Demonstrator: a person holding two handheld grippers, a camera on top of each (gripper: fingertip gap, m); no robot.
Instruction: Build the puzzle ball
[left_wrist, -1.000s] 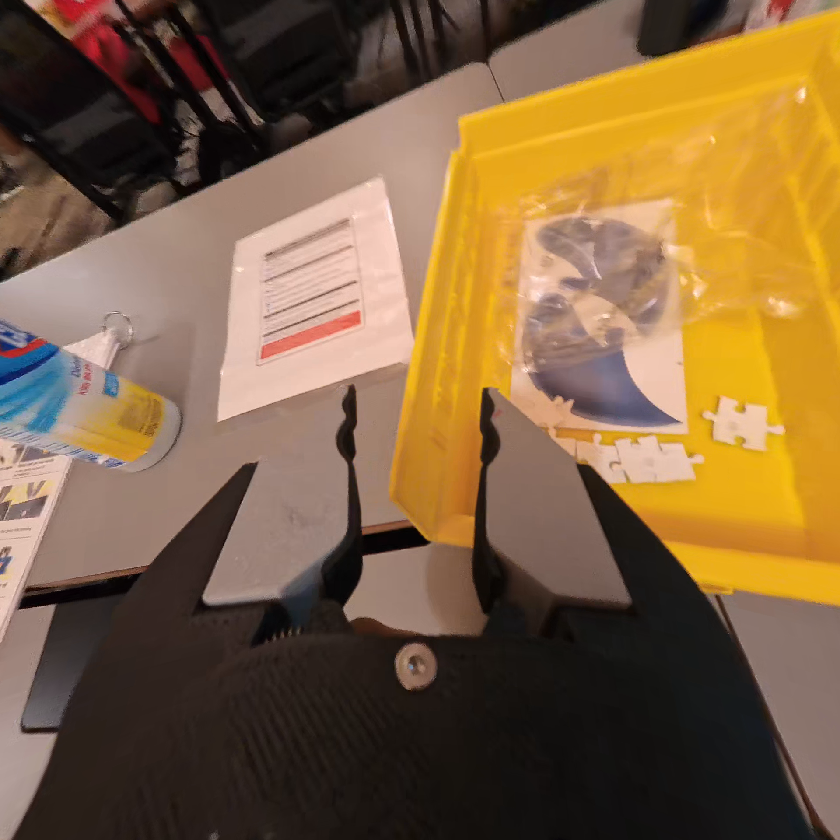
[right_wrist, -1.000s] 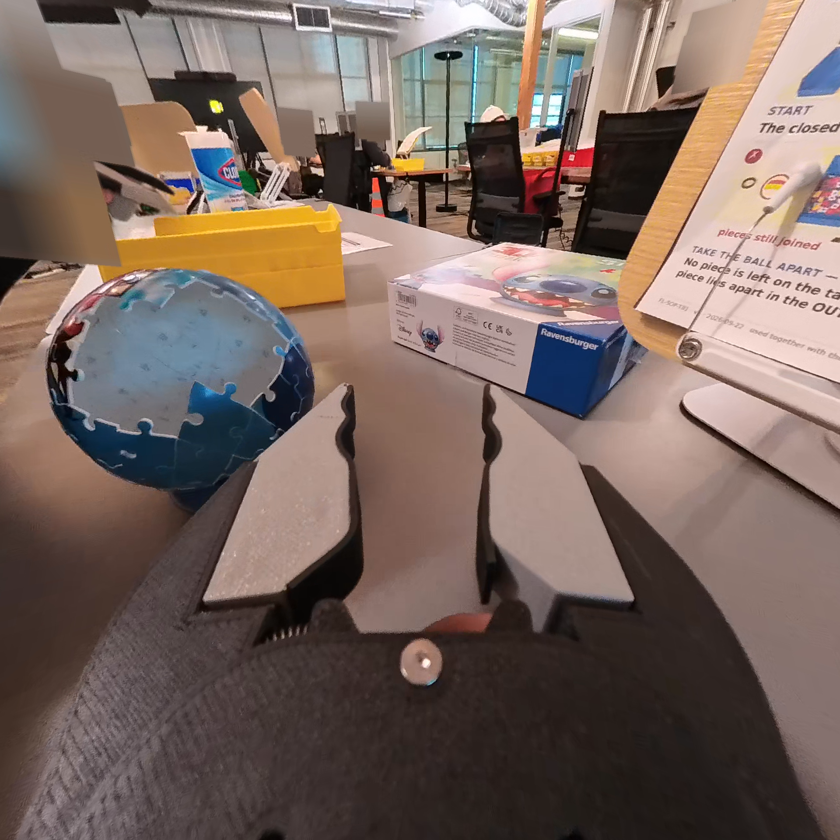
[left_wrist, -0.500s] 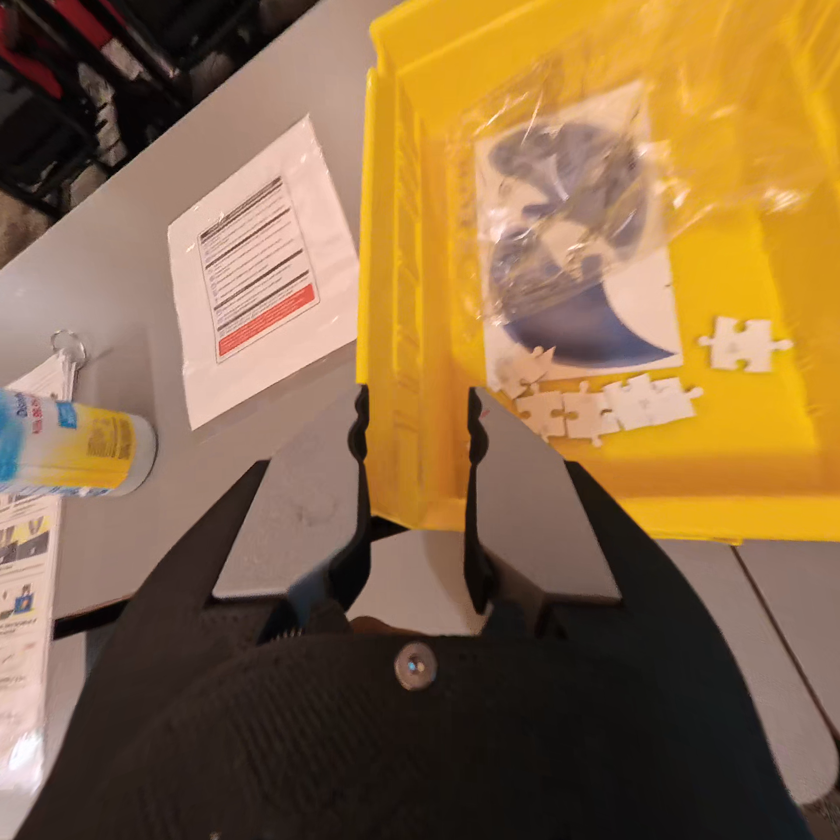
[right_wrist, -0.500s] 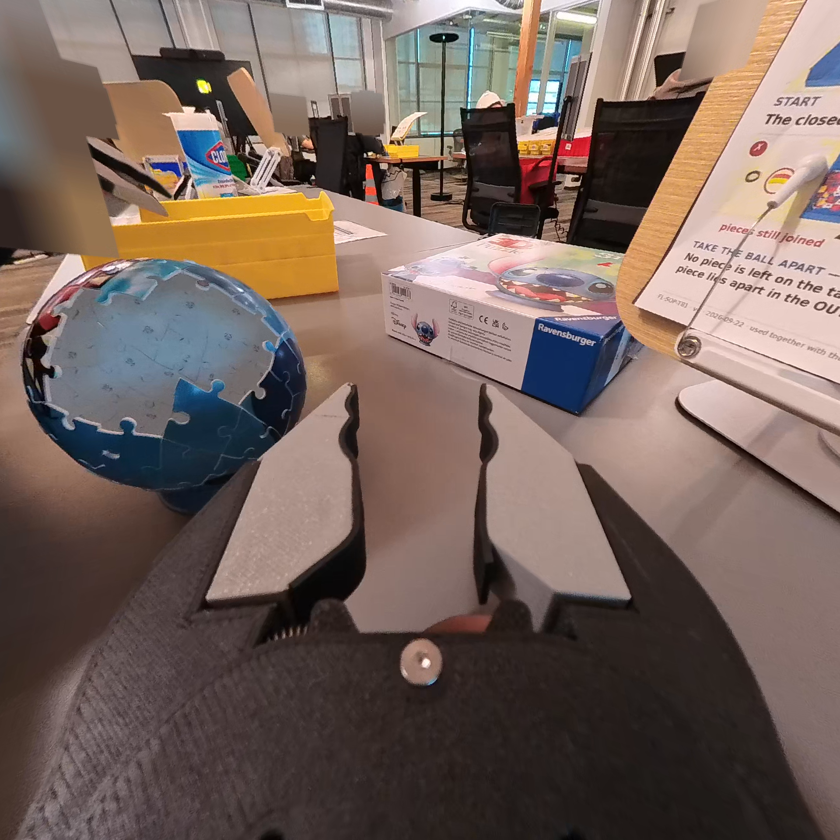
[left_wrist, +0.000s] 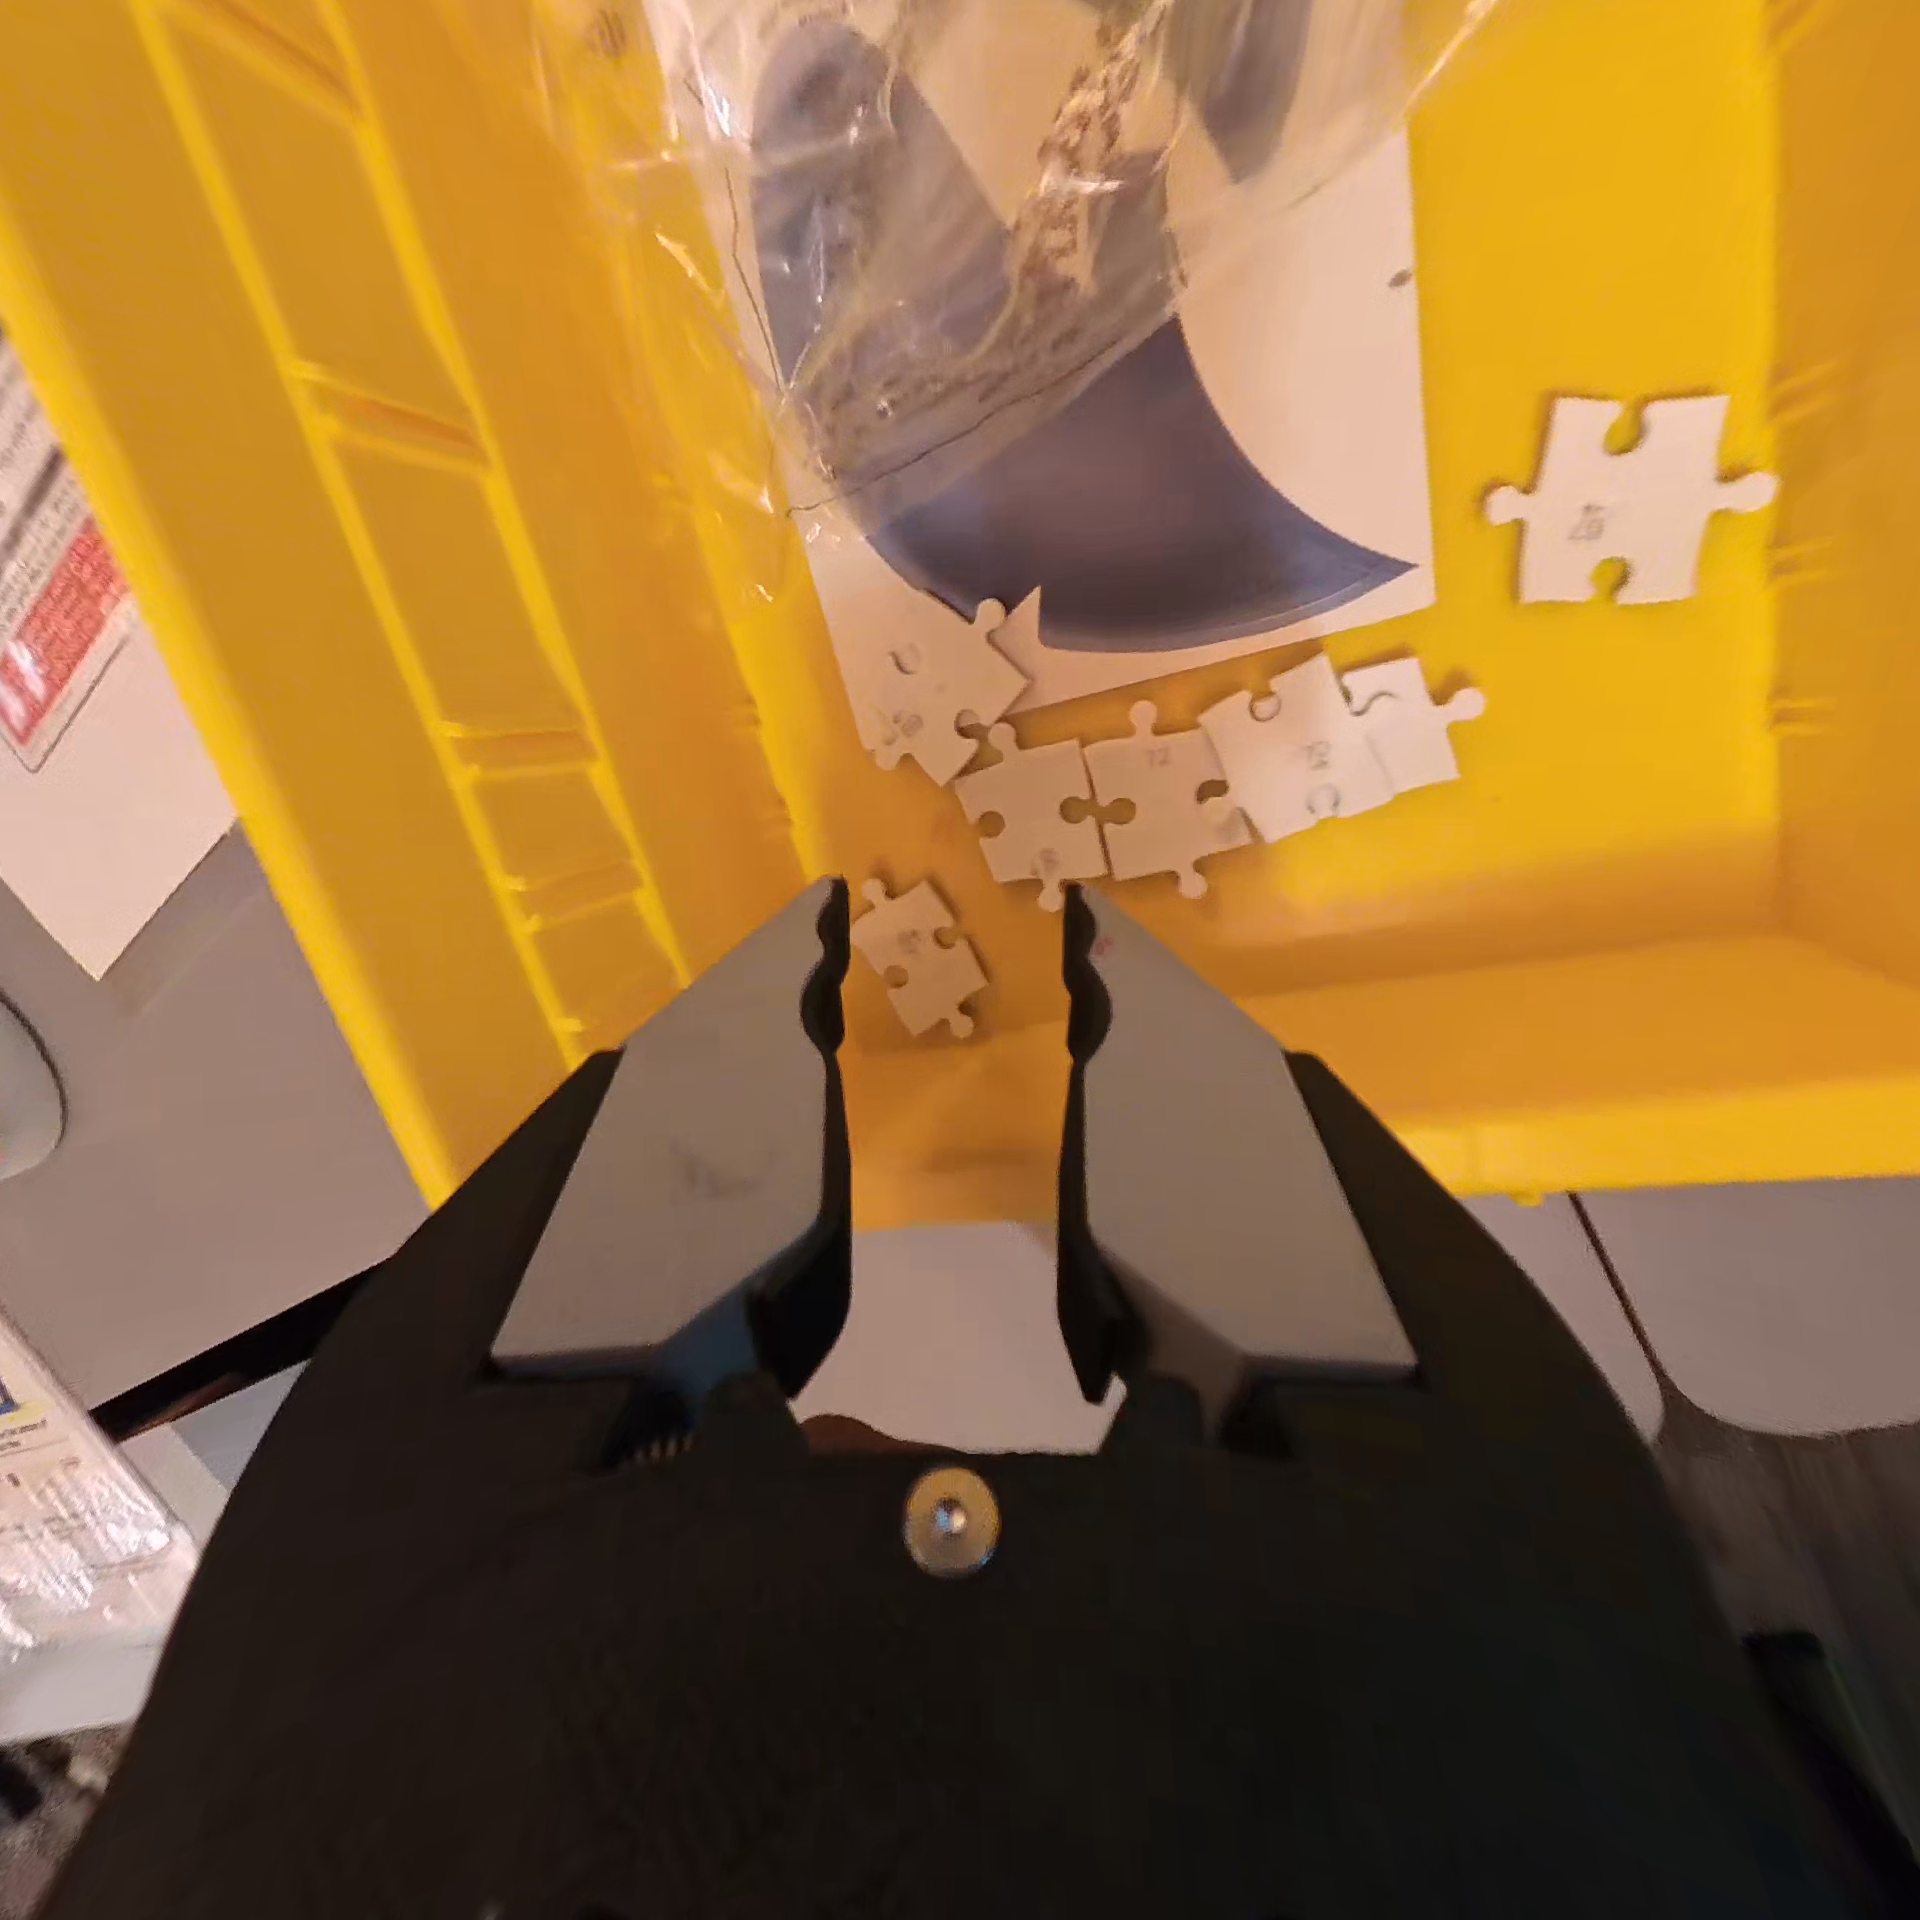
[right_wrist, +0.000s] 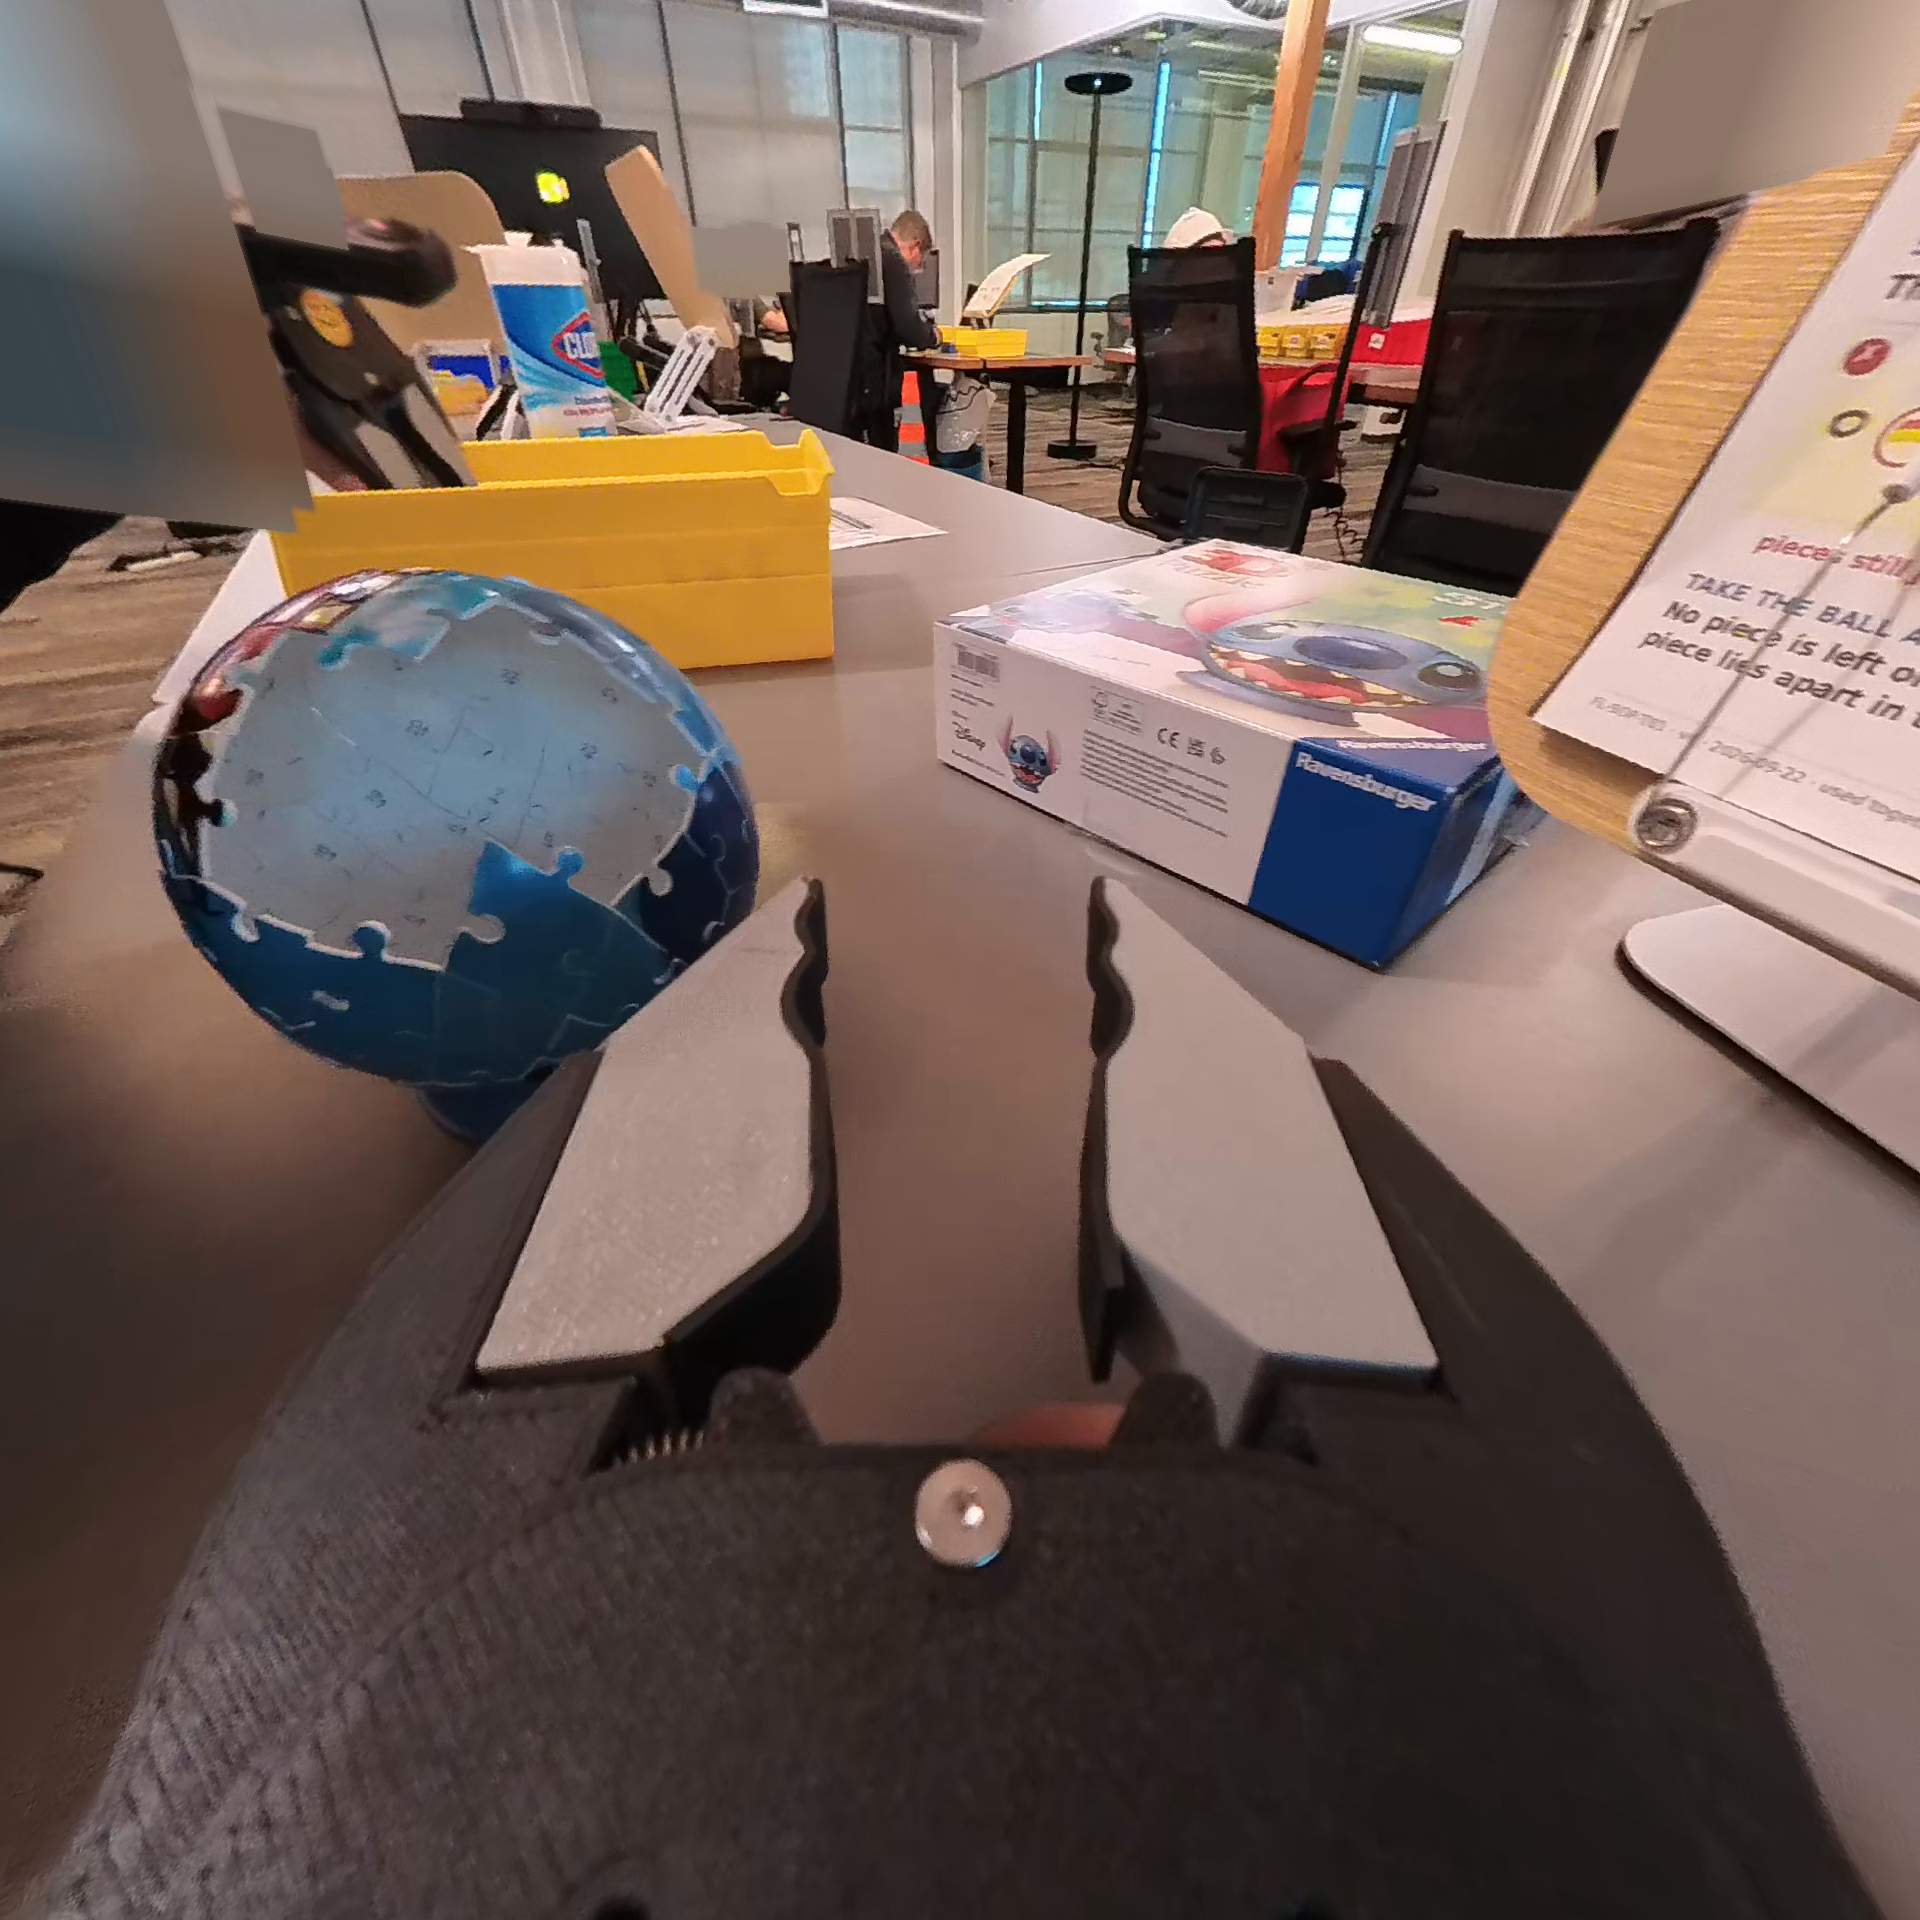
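My left gripper (left_wrist: 948, 904) is open and empty, inside the yellow bin (left_wrist: 1558, 1049), just above a single white puzzle piece (left_wrist: 923, 956) that lies between its fingertips. Several more white pieces lie face down behind it: a joined row (left_wrist: 1143, 805), one at its left end (left_wrist: 935, 696) and a lone one (left_wrist: 1621, 499) at the right. The blue puzzle ball (right_wrist: 447, 831), partly built with a large gap, sits on a stand left of my right gripper (right_wrist: 956, 925), which is open and empty just above the table.
A clear plastic bag (left_wrist: 987, 260) lies over a blue-and-white sheet (left_wrist: 1195, 499) in the bin. The puzzle box (right_wrist: 1226, 738) lies ahead right, a sign stand (right_wrist: 1766, 582) at far right. The yellow bin (right_wrist: 582, 551) and left gripper (right_wrist: 353, 395) show behind the ball. My hands' fingertips stand some 55 cm from each other.
My left gripper moved forward and down over the bin's rim, in to the loose pieces. My right gripper shifted slightly; the ball now sits nearer its left finger.
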